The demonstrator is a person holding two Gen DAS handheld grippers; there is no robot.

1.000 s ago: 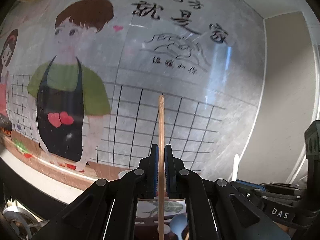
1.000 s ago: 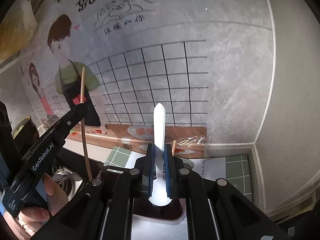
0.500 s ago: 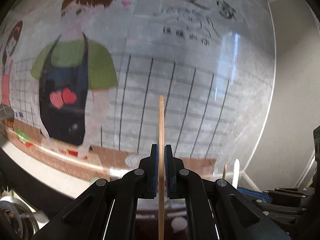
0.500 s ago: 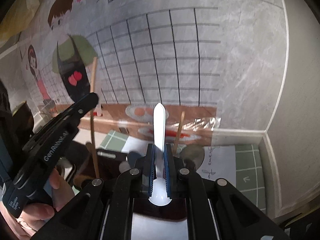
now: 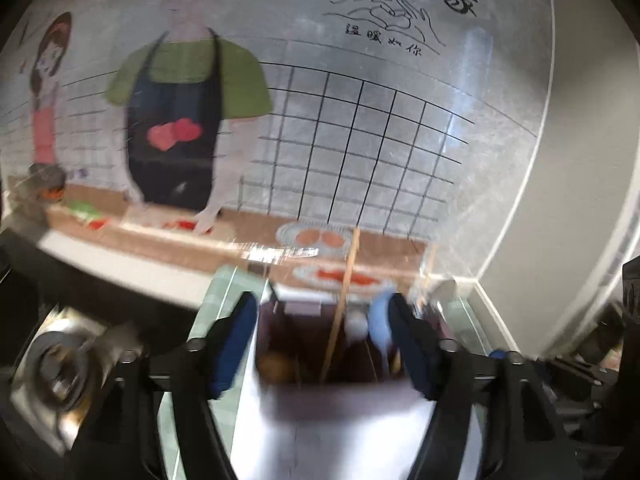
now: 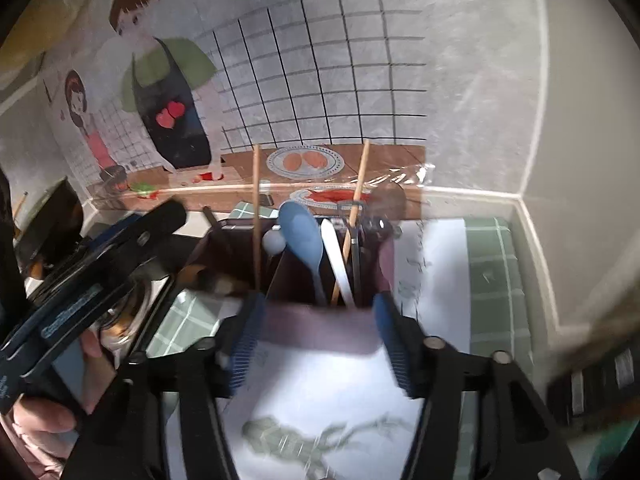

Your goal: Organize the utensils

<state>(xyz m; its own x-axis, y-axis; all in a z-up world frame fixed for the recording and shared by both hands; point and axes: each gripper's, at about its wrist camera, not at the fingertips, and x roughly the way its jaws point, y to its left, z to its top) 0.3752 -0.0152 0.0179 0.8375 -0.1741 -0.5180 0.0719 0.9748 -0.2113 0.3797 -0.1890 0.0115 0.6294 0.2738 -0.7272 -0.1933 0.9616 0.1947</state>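
both tongs gaping and empty, left tongs (image 5: 320, 340) and right tongs (image 6: 316, 340) over dark utensil holder (image 6: 320, 316), chopstick (image 6: 256, 216), blue spoon (image 6: 302, 240), white knife (image 6: 338, 260) standing inside

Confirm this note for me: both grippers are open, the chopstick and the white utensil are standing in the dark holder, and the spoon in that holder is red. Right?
Not quite: the spoon is blue, not red, as the right wrist view shows. The rest holds: the left gripper and right gripper are open, and the chopstick and white utensil stand in the dark holder.
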